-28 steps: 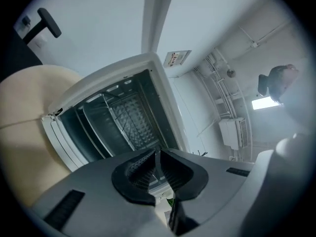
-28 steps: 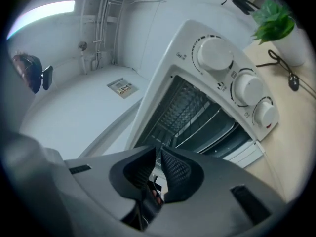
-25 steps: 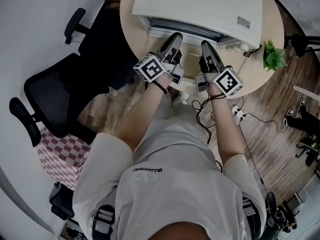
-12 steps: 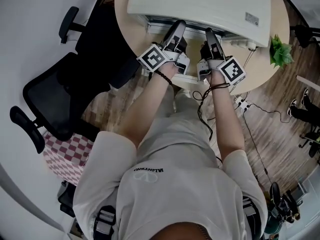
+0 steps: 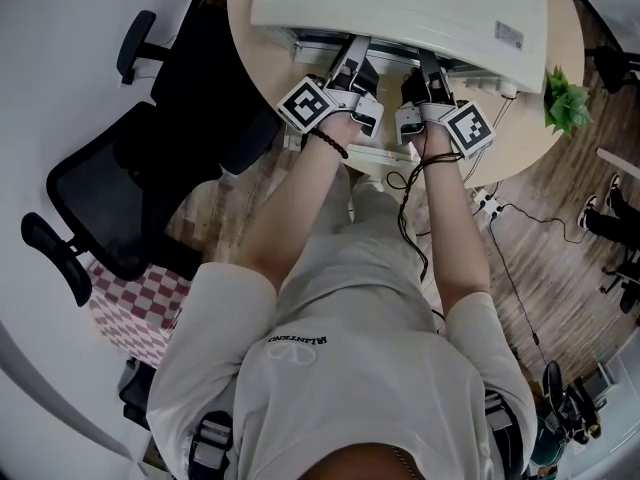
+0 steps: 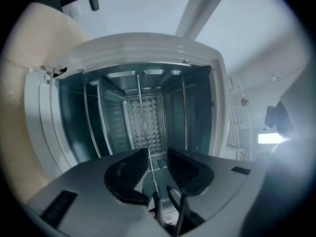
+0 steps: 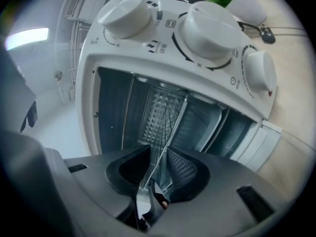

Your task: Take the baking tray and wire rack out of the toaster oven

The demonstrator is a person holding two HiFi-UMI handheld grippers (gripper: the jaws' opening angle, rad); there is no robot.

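Observation:
A white toaster oven (image 5: 400, 8) stands on a round table (image 5: 560, 48) with its door down. The wire rack (image 6: 142, 113) sits inside it, seen edge-on as a thin line; it also shows in the right gripper view (image 7: 174, 118). Beneath the rack, a dark pan with a rounded corner (image 7: 210, 125) looks like the baking tray. My left gripper (image 6: 158, 157) is at the oven mouth (image 5: 356, 56), pads apart, the rack's front wire between them untouched. My right gripper (image 7: 159, 158) is beside it (image 5: 430, 68); its jaws are opening, with the rack's edge loose between them.
Three white knobs (image 7: 207, 28) line the oven's control side. The lowered door (image 7: 259, 139) lies under both grippers. A small green plant (image 5: 565, 103) stands on the table's right edge. A black office chair (image 5: 110, 198) is on the floor at left.
Both hands have pushed forward and a little lower, so the fingertips that were in front of the oven now reach into its mouth.

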